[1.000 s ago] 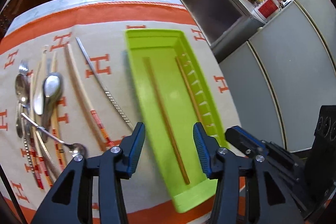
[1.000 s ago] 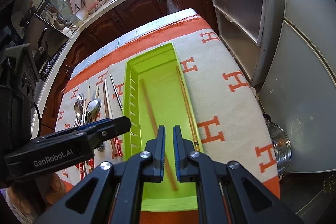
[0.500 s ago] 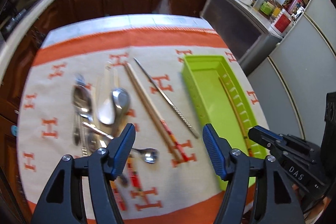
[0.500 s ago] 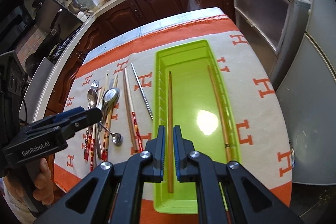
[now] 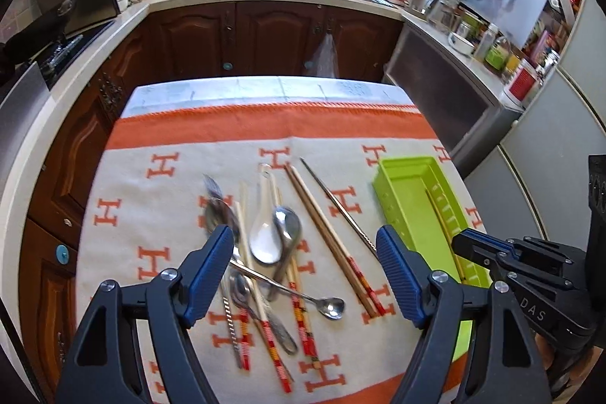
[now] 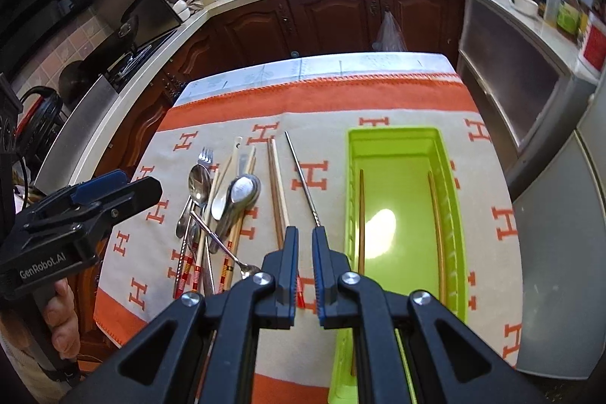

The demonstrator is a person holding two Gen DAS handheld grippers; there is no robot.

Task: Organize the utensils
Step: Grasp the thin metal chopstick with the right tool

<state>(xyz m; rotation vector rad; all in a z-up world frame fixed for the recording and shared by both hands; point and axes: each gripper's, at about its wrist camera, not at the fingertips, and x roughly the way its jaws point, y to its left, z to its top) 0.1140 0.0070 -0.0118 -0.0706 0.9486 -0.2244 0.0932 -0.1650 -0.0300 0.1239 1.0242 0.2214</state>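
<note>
Jaws of the left gripper [image 5: 303, 271] have just been opening, empty, now over the loose cutlery [image 5: 265, 252]. Right gripper [image 6: 305, 267] fingers nearly together, empty; tray [image 6: 450, 195] beside them holds two chopsticks [image 6: 361, 214]. Another pickup looks next.

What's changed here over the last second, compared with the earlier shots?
The left gripper swung from over the green tray to above the utensil pile, its jaws opening wider, nothing between them. The right gripper stayed near shut and empty. Both chopsticks stayed in the tray.
</note>
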